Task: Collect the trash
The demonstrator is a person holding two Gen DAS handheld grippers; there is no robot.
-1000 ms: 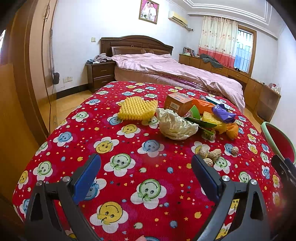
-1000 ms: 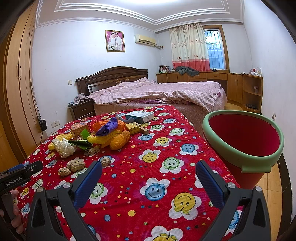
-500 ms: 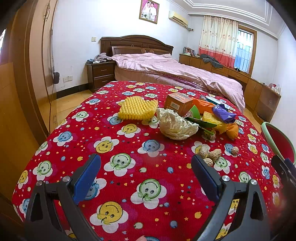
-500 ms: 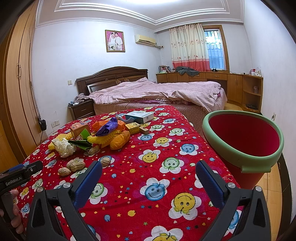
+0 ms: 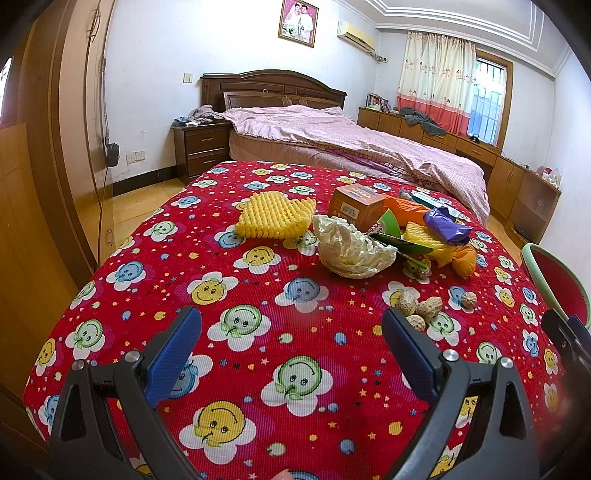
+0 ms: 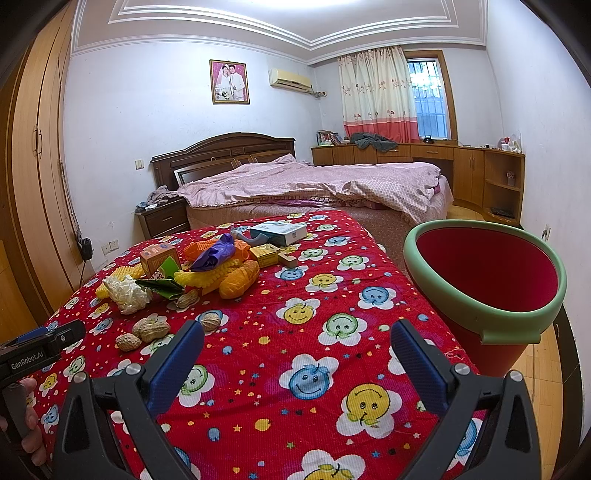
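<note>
Both claws, left claw (image 5: 291, 332) and right claw (image 6: 297, 341), are hovering wide open, empty; peanuts (image 5: 419, 308) are risking rolling off the bench's (image 5: 258, 369) near edge, missing the bin (image 6: 484, 284).

Light: bright, soft daylight from the window (image 6: 430, 99)
Shadows: faint, soft
Glare: none strong
Focus: sharp in the middle
Edges: bent and stretched, black round corners
Ceiling (image 6: 277, 18): lit, whitish glow

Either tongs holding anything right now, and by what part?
Nothing held. Left tongs and right tongs are both open and empty above the red cloth; the trash pile is untouched.
</note>
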